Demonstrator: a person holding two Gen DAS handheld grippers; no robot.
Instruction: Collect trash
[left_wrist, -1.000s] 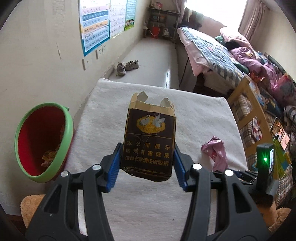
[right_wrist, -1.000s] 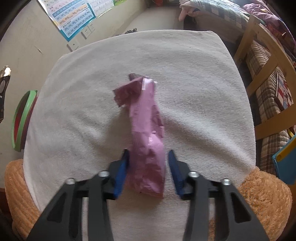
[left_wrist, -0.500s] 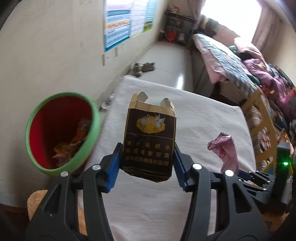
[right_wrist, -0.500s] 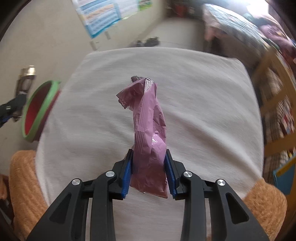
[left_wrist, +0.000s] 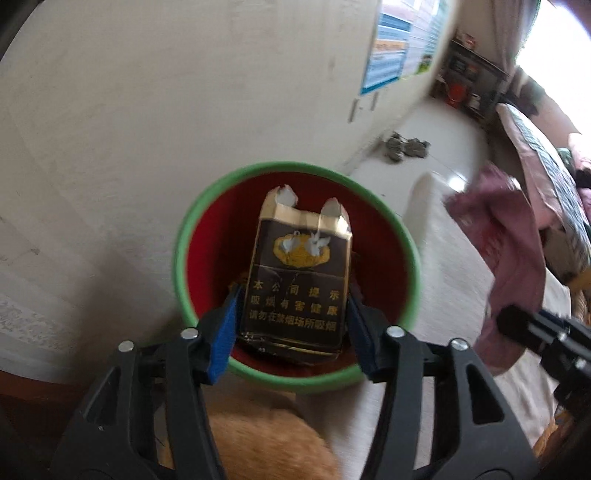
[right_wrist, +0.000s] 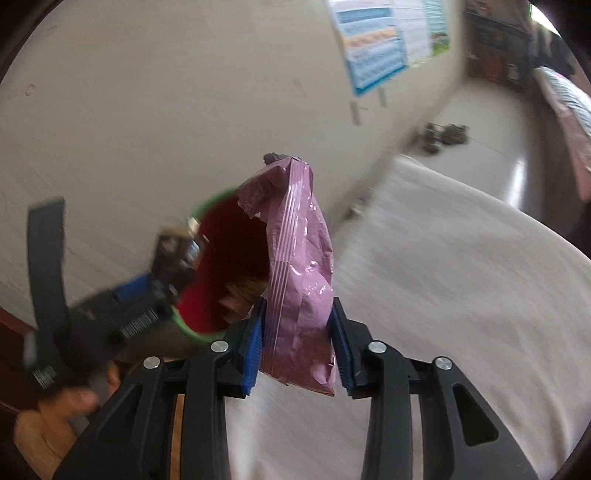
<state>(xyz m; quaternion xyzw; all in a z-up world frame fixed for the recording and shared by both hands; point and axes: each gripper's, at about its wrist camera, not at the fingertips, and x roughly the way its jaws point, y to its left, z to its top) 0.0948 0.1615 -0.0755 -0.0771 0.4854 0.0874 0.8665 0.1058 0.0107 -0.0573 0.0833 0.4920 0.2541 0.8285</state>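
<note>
Both loads swung toward bin (left_wrist: 295, 240), grippers clamped

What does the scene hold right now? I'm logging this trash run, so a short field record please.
left gripper: shut on cigarette pack, held in front of the bin mouth
right gripper: shut on pink wrapper, beside the bin
bin: green rim, red inside, some trash already in it
surface: white cloth
image: motion blur in both views
</note>
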